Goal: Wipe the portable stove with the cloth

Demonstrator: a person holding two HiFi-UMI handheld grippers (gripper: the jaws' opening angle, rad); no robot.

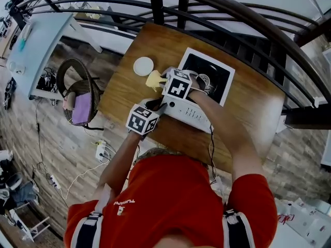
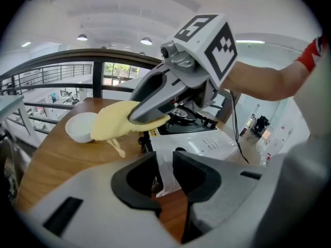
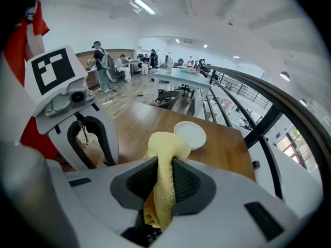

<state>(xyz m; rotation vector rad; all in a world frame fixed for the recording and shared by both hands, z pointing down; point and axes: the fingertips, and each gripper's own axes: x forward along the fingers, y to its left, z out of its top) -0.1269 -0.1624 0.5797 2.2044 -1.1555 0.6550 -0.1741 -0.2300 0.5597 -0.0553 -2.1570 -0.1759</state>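
Observation:
The white portable stove [image 1: 217,74] with a black top stands on the wooden table [image 1: 248,118]. My right gripper [image 3: 165,164] is shut on a yellow cloth [image 3: 166,149] and holds it just off the stove's far left corner [image 2: 207,143], close to a white bowl [image 1: 144,66]. From the left gripper view, the cloth [image 2: 116,120] droops from the right gripper's tip [image 2: 150,119]. My left gripper [image 2: 163,174] sits at the stove's near left corner, its jaws narrow with the white edge of the stove between them.
The white bowl [image 2: 80,127] stands on the table left of the stove. A dark metal railing [image 1: 232,9] runs behind the table. On the floor to the left are a wicker chair [image 1: 80,99] with a purple cushion, plus cables and a power strip [image 1: 101,151].

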